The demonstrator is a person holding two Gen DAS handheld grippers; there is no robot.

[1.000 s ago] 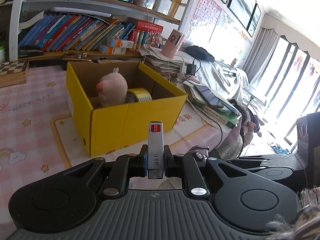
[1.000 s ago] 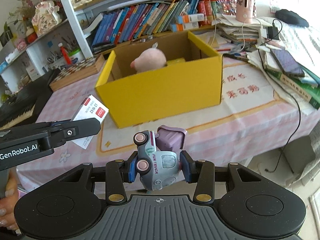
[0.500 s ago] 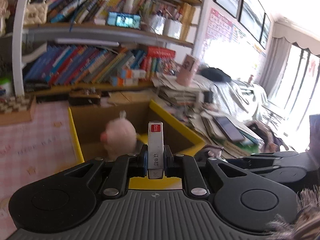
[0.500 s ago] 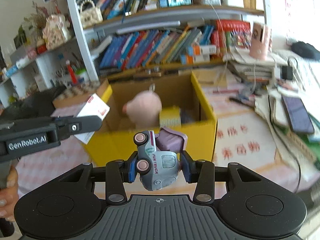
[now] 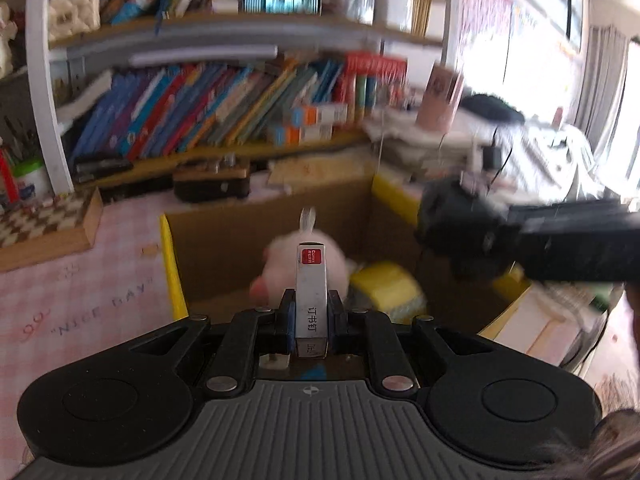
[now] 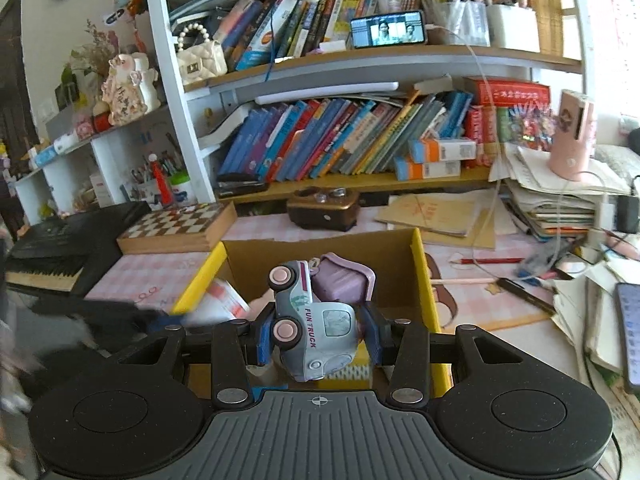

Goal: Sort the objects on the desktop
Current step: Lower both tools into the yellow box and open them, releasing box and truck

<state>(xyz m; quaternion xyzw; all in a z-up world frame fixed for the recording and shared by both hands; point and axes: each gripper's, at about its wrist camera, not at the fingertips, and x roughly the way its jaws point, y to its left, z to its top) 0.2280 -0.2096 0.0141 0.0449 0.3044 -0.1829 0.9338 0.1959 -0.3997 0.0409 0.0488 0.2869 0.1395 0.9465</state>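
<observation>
Box [image 6: 424, 280] right below both grippers now, yellow, flaps up, sitting mid-desk in front of the bookshelf. Left gripper [image 5: 311, 312] has its jaws pressed tight on a slim staple box [image 5: 311, 296], held upright on its narrow edge, out over the box's near rim. Down inside, a pink plush [image 5: 304, 264] sits towards the left wall and a yellow tape roll [image 5: 386, 294] lies just beside it on the right. Right gripper [image 6: 316, 332] pinches a grey toy truck [image 6: 316, 320] by its sides, nose down, wheels facing left, purple bed sticking up behind; it hangs above the near right part of the opening.

This looks like the drop into the box, two items at once, and the hands are crowding each other: in the left view the right gripper cuts across the box's right corner, blurred. Best bet is to keep them apart, staples to the left half, truck to the right. Bare floor seems to lie near the front wall, so lowering there would avoid landing on the plush or the roll. Going down past the rim before letting go should stop the truck rolling or bouncing out. The staple box is thin and will likely tip flat when freed, which is fine. Spread one pair of jaws at a time, lift straight up clear of the flaps
</observation>
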